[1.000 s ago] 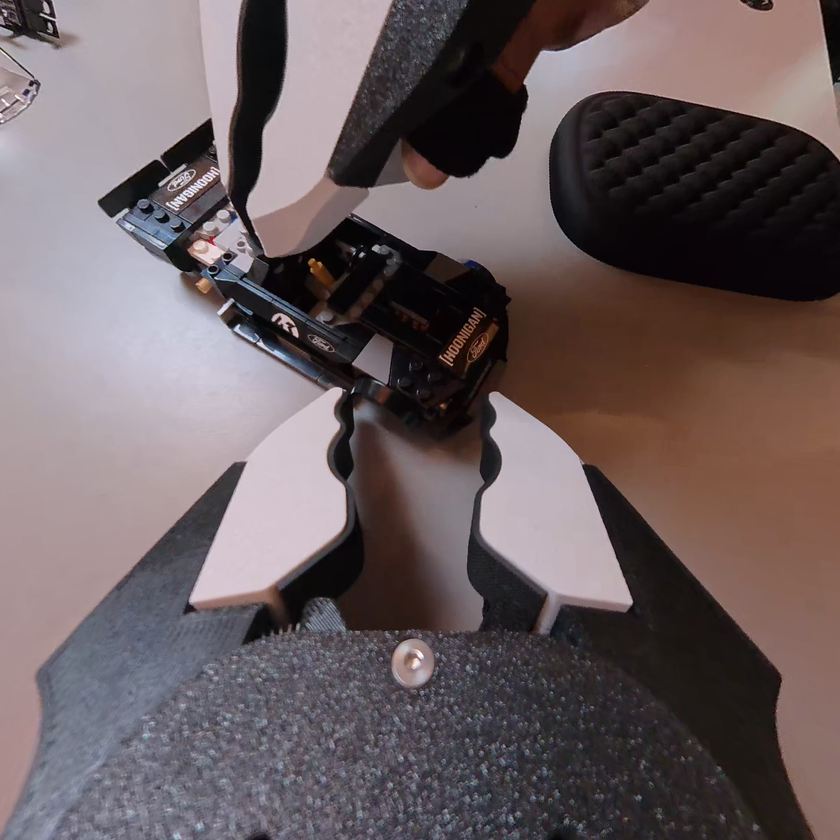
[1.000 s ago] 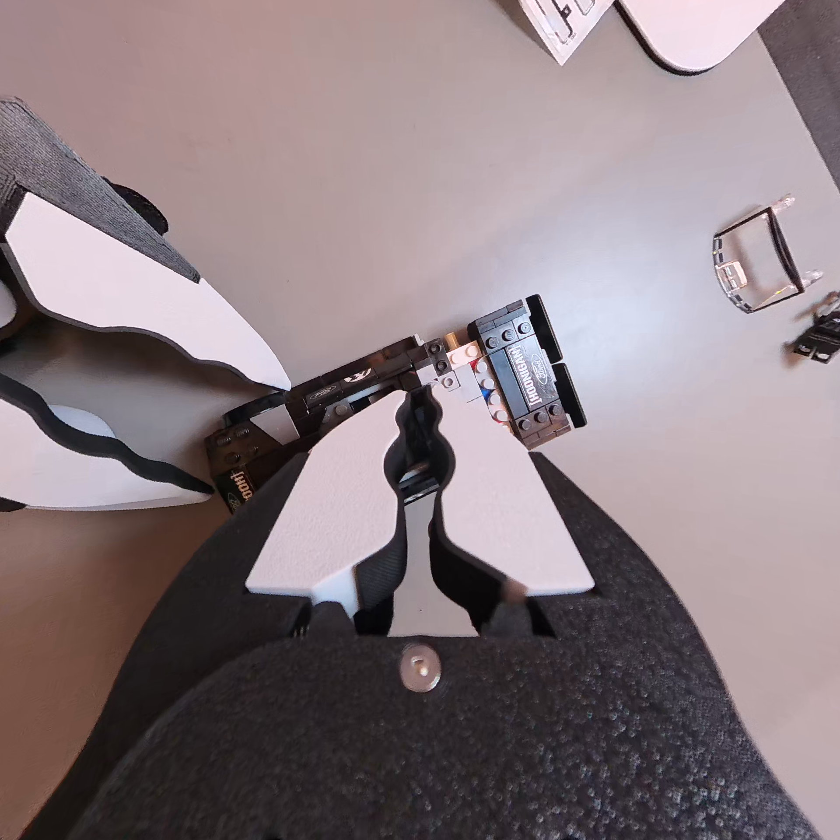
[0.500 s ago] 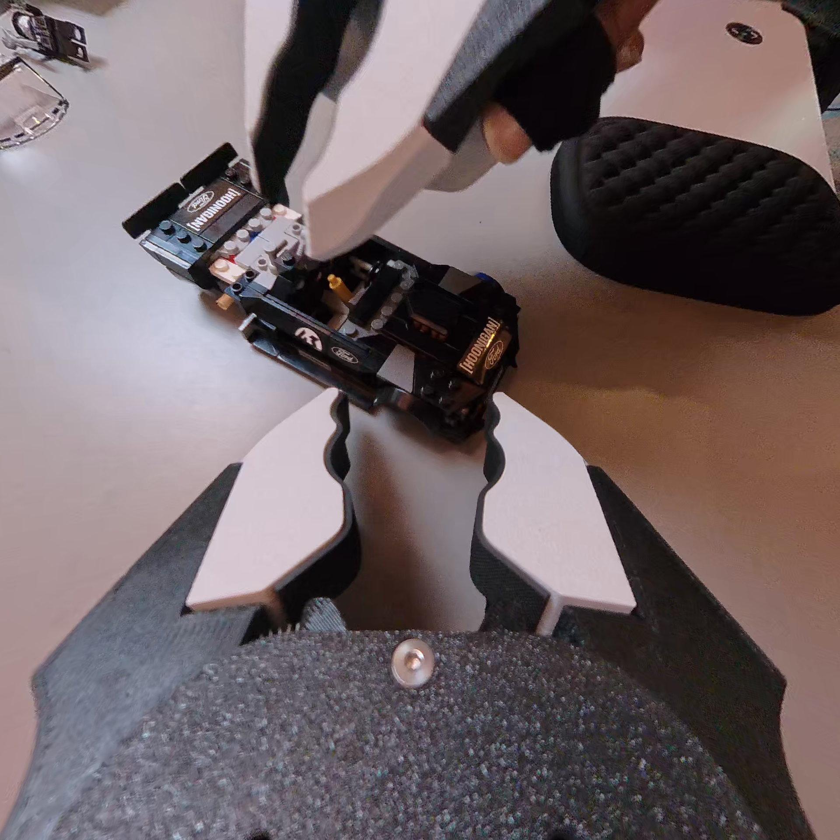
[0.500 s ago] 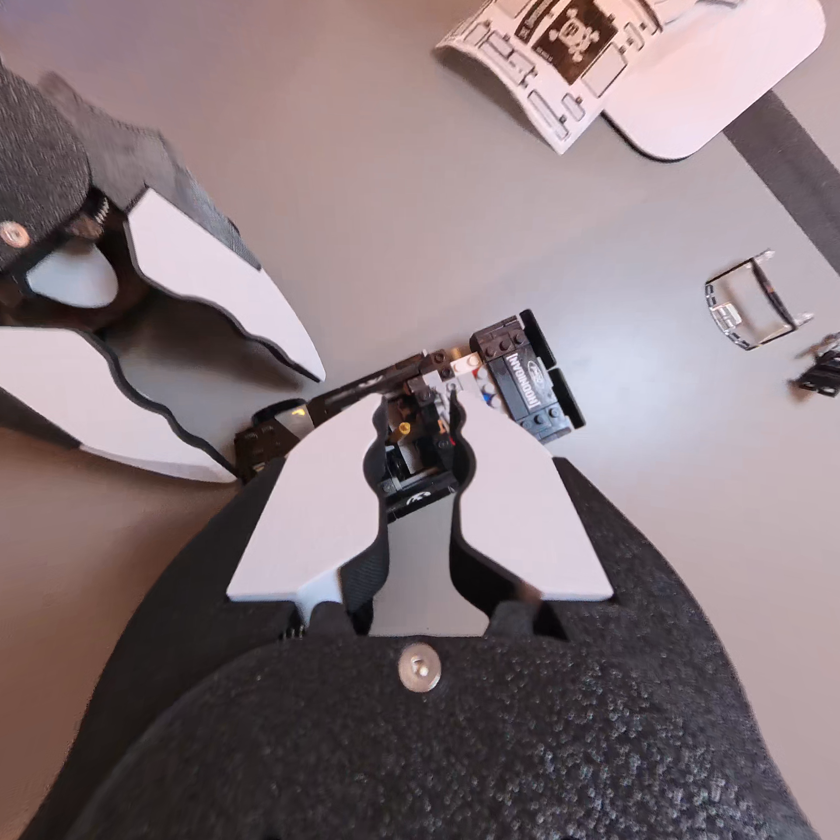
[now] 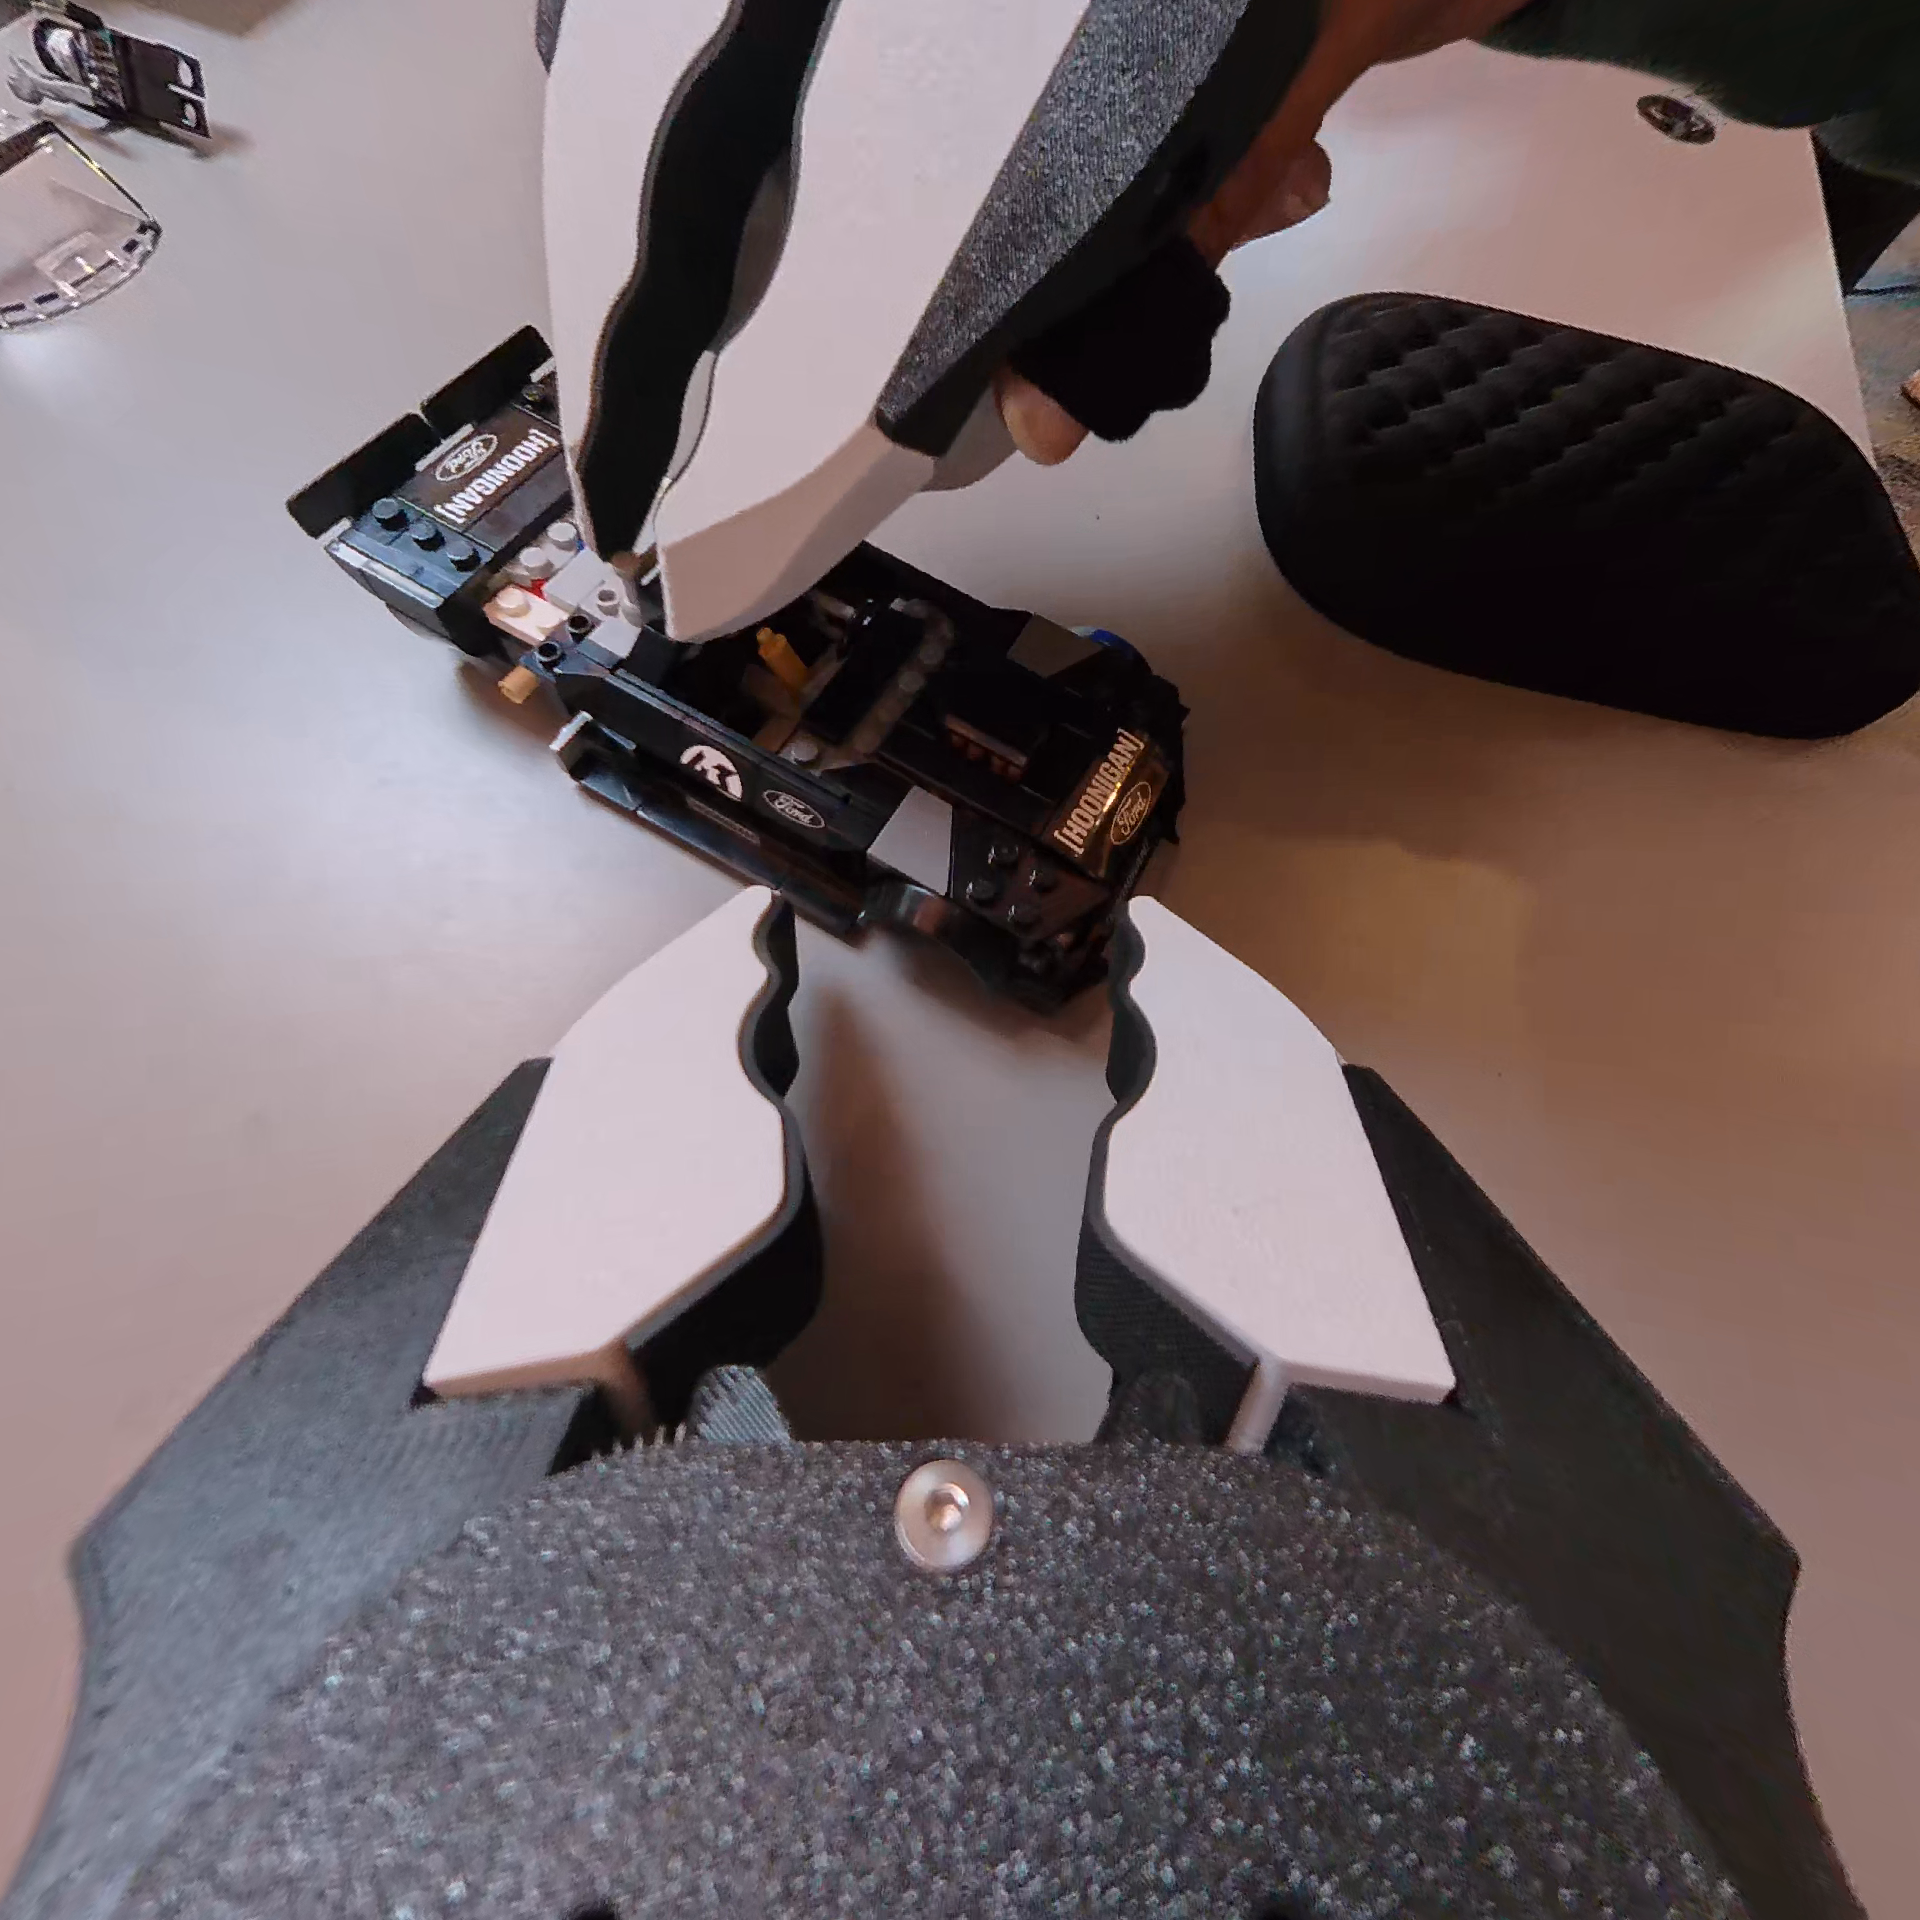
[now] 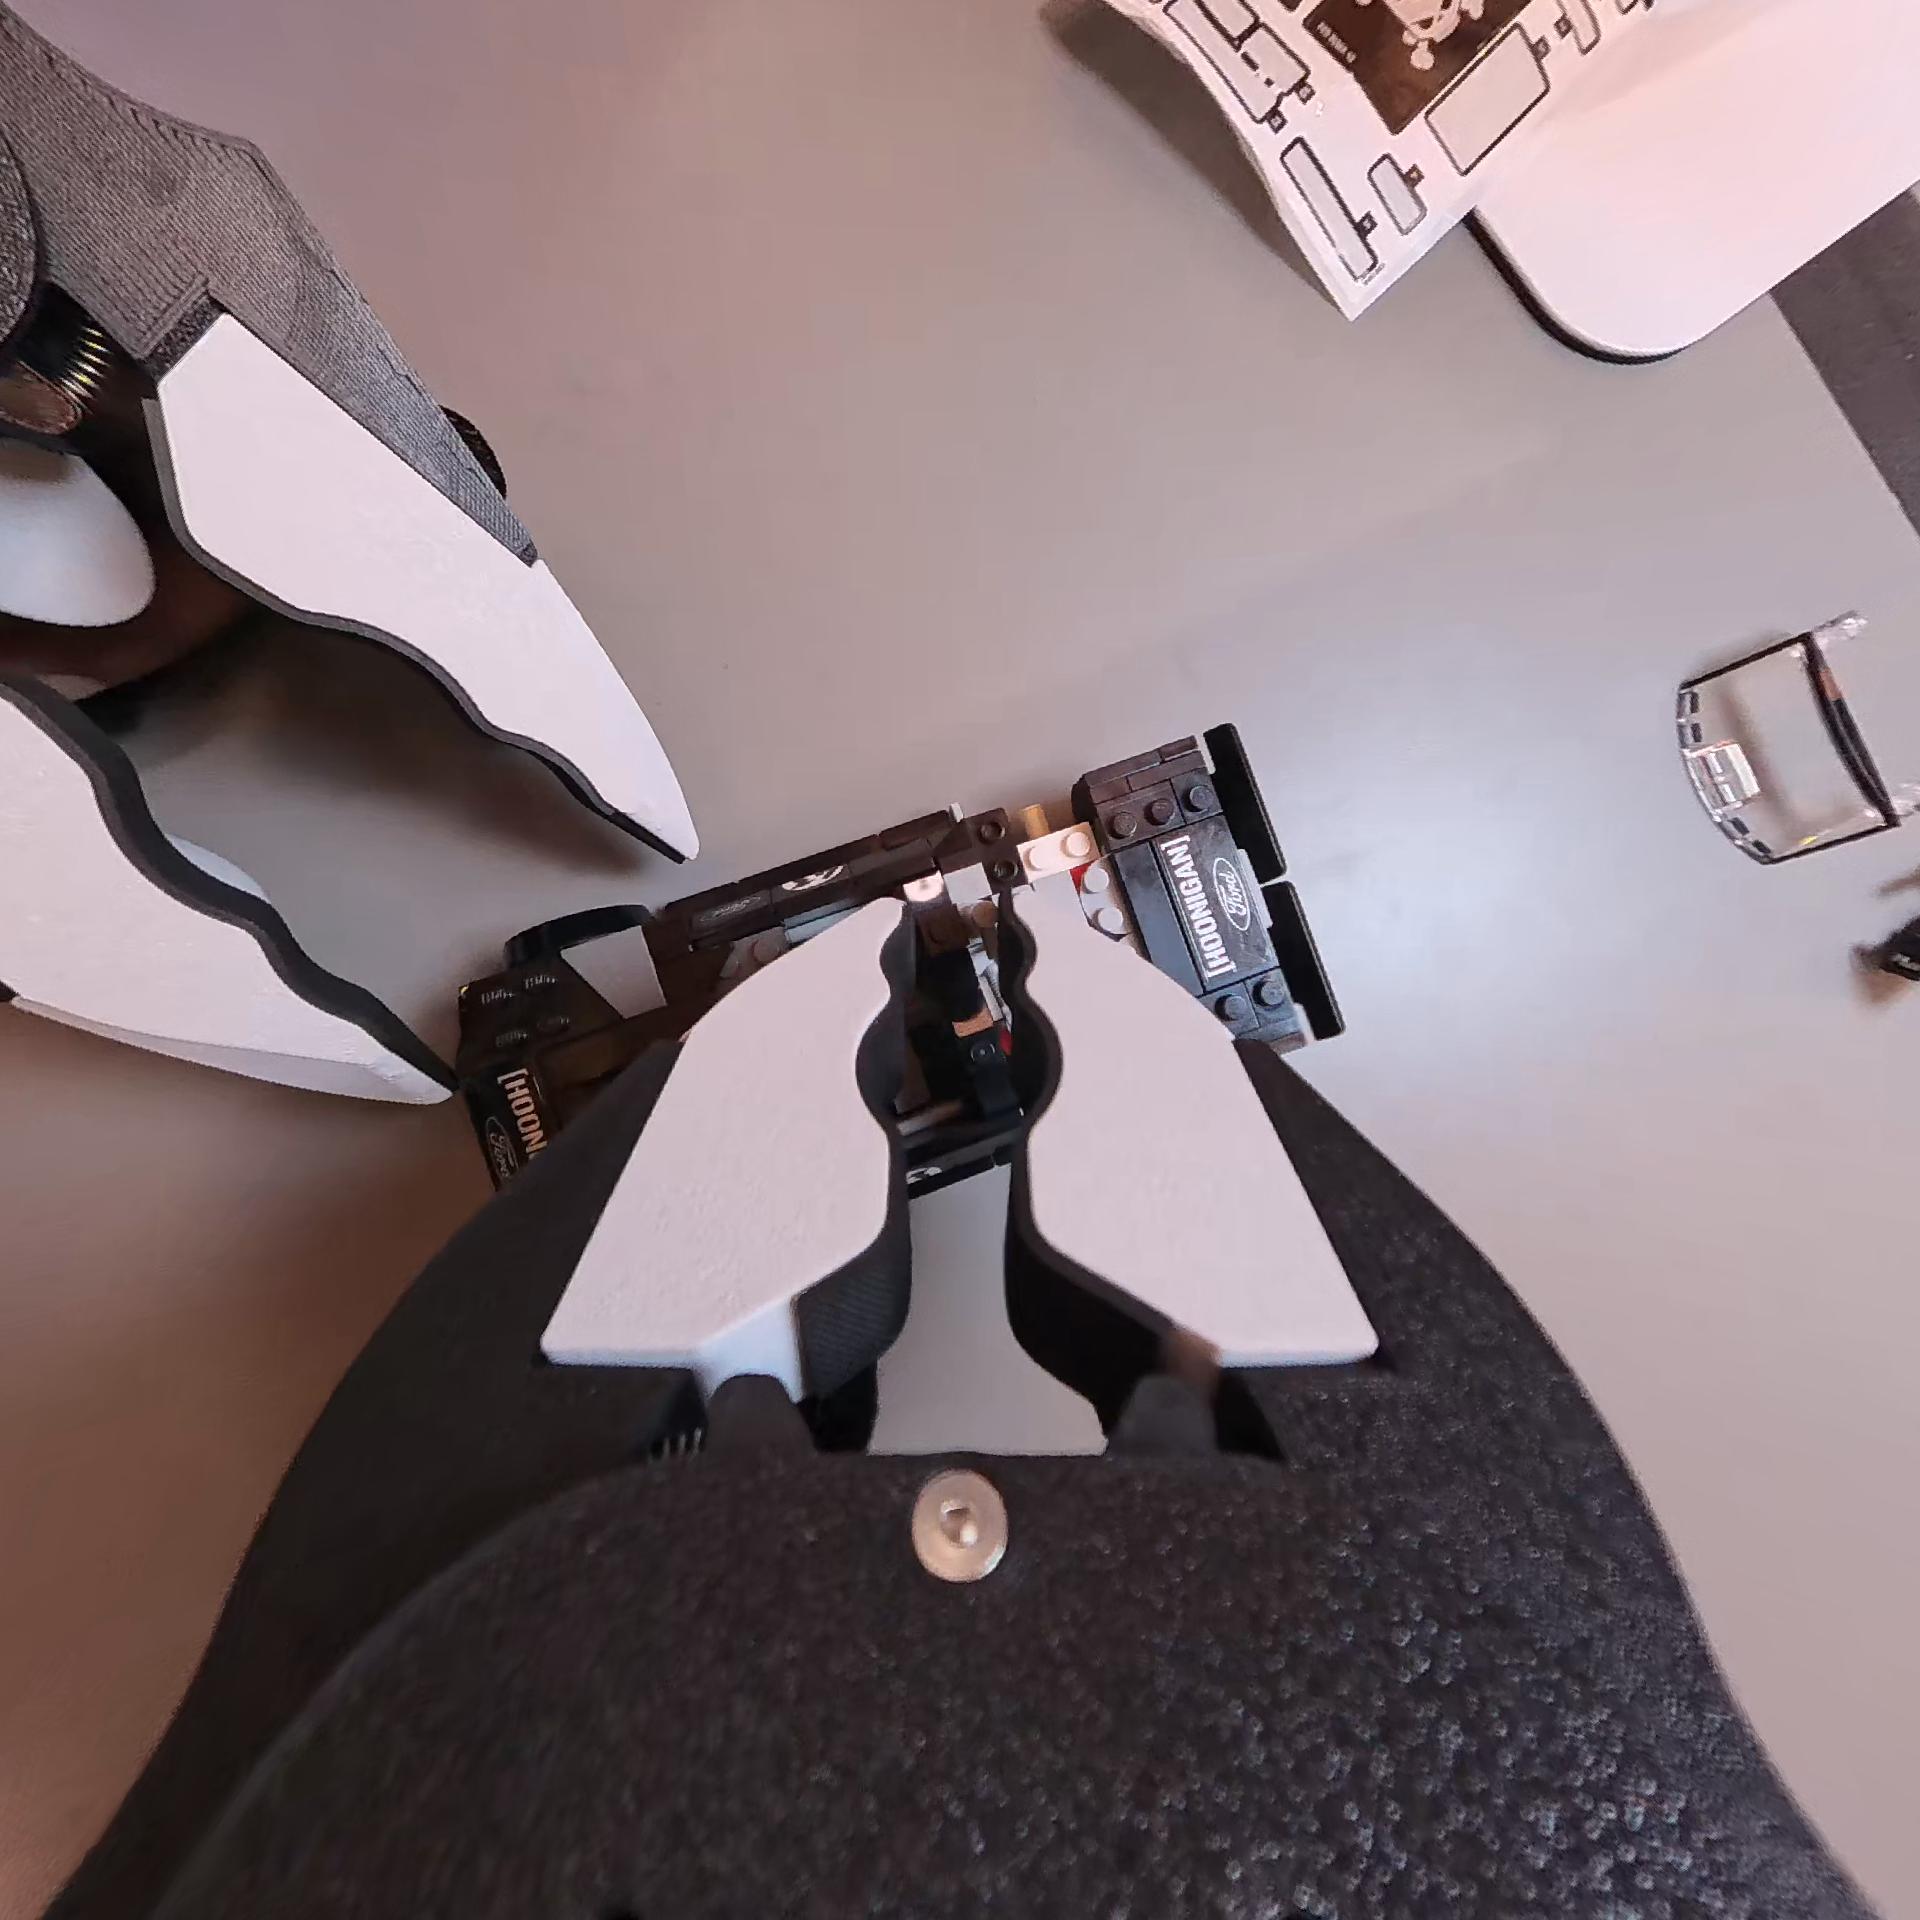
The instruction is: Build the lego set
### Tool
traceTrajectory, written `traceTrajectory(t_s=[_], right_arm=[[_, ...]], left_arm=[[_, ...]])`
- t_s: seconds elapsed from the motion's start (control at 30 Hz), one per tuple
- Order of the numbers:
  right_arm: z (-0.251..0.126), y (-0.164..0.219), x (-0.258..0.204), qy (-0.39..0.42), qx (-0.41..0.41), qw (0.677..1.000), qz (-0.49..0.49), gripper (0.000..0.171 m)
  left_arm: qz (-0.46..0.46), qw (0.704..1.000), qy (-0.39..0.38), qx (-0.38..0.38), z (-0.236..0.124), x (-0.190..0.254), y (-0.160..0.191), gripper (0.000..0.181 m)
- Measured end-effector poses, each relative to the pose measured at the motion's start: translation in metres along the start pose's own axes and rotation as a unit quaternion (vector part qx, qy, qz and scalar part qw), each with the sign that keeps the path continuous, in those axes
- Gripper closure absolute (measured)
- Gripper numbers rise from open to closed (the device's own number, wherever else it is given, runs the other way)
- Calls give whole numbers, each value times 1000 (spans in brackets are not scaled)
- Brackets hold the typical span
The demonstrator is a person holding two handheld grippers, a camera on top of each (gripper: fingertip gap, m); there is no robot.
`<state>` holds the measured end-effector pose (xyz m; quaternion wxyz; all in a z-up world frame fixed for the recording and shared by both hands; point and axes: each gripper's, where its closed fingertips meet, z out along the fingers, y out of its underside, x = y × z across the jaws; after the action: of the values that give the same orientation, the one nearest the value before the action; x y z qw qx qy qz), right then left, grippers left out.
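The half-built black toy car [image 5: 821,717] lies flat on the grey worktop [image 5: 260,831], roof off and cabin open, which leaves its inner studs free to be reached from above. The left gripper [image 5: 951,914] sits low at the car's near end with its fingers spread wide, one tip at each side of that end; they look to bracket it so the car cannot slide, though whether they actually touch is hard to tell. The right gripper [image 6: 961,920] comes down steeply over the middle of the car, its fingers drawn narrow, the tips close over the small grey and white bricks [image 6: 1039,862] behind the cabin. That suits pressing or seating a small piece, but no loose piece can be made out between the tips. A clear windscreen part [image 6: 1782,758] waits well apart on the worktop, likely for a later step. A sticker sheet [image 6: 1340,125] lies further off, and a black padded case [image 5: 1590,509] rests beside the car.
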<state>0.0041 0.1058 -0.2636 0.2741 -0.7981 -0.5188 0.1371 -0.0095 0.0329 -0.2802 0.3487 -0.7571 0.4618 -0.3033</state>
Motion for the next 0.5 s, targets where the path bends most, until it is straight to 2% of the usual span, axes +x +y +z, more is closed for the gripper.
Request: traceTrajectory(t_s=[0.4,0.5], right_arm=[[1,-1,1,-5,-1,1000,9,159],[1,0,1,-8,-2,1000,2,149]], left_arm=[[2,1000,1,-1,0,1,0,122],[-1,1000,2,0,0,0,0,122]])
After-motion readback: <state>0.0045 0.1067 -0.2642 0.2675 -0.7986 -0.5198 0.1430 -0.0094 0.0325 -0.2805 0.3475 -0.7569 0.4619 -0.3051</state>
